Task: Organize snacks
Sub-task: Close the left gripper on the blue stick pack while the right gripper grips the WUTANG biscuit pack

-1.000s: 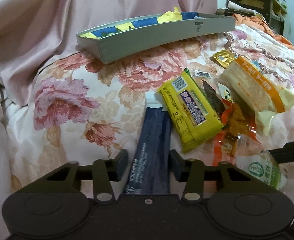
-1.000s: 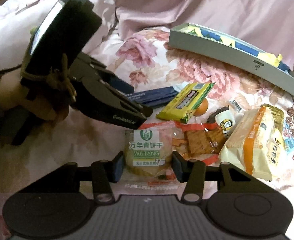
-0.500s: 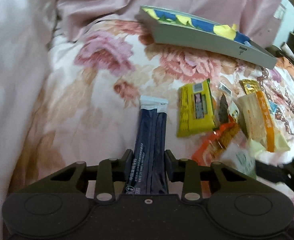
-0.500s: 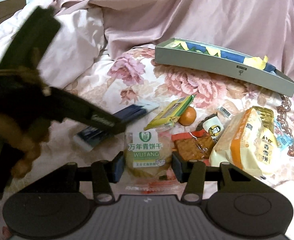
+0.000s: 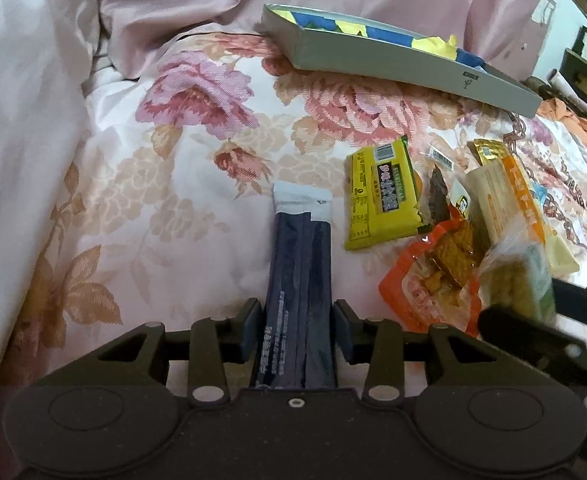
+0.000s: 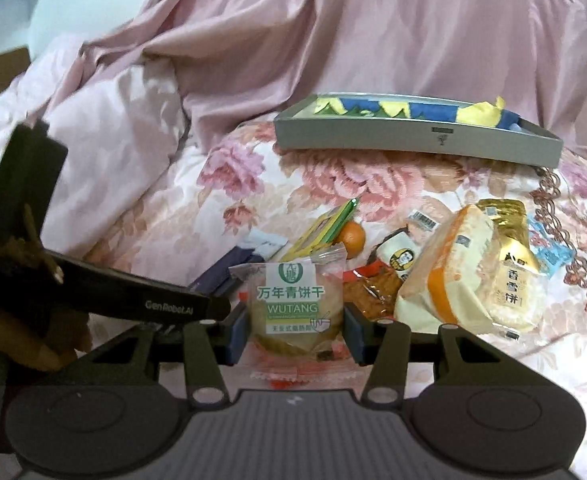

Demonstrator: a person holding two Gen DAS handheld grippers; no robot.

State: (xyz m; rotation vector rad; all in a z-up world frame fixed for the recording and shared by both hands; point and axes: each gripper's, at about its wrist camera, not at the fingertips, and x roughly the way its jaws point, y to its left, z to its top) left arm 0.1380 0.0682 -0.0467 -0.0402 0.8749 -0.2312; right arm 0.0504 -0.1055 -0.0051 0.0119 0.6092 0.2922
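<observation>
Dark blue stick packets (image 5: 299, 280): flat on floral bedspread (image 5: 181, 184), between left tongs (image 5: 296, 330), jaws opening, pads just off packets. Green-label biscuit pack (image 6: 295, 306): clamped in right tongs (image 6: 295, 330), beside blue packets. Yellow bar (image 5: 381, 196), orange pouch (image 5: 433, 276), cream pack (image 5: 513, 208): right of blue packets. Grey tray (image 5: 393, 64): beyond them, well apart.

quilt (image 5: 181, 168): woven cloth, floral, matt and a little nubbly; pink drape (image 6: 373, 32) behind it smoother with a satin sheen. tray (image 5: 373, 60): matt grey wall, looks like plastic. navy sachets (image 5: 299, 280), yellow packet (image 5: 381, 196) and biscuit wrap (image 6: 293, 300): glossy plastic film, creased.
</observation>
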